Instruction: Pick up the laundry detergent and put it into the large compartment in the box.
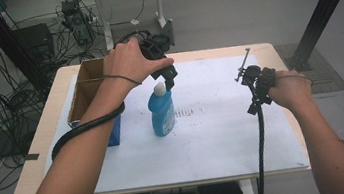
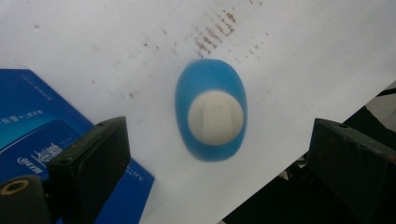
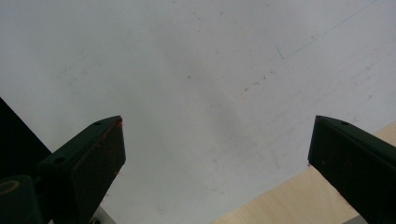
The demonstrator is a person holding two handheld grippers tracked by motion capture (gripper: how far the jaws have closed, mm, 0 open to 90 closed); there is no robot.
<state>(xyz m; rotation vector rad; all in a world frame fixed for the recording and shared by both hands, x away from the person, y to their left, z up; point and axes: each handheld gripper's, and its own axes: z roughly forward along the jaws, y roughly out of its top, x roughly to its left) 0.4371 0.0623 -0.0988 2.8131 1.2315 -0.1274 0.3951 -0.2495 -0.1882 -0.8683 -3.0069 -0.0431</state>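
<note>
Right gripper (image 1: 247, 81) is hovering low over the white sheet (image 1: 225, 135) at the table's right side, jaws spread wide, holding nothing; in the right gripper view there is bare paper and a strip of table edge (image 3: 280, 205) between them. It is sitting well apart from the work.

Farther in, the bottle (image 1: 161, 109) is standing upright near the sheet's middle, blue body, white cap (image 1: 160, 89), just right of the box (image 1: 89, 90). The left gripper (image 1: 168, 77) is hanging right above the cap, pointing down. In the left gripper view the jaws are standing released and wide, with the bottle (image 2: 211, 115) centred between them, seen top-down, not touched. The box's blue side (image 2: 32, 121) is showing beside the left jaw.

Judged step: reaching for the bottle, pre-grasp, alignment looking done. Next move is likely calling for a straight descent until the jaws are flanking the cap or neck, then closing evenly. Off-centre closing could be tipping the bottle, since it is standing free. Keep clear of the box on the way down.
</note>
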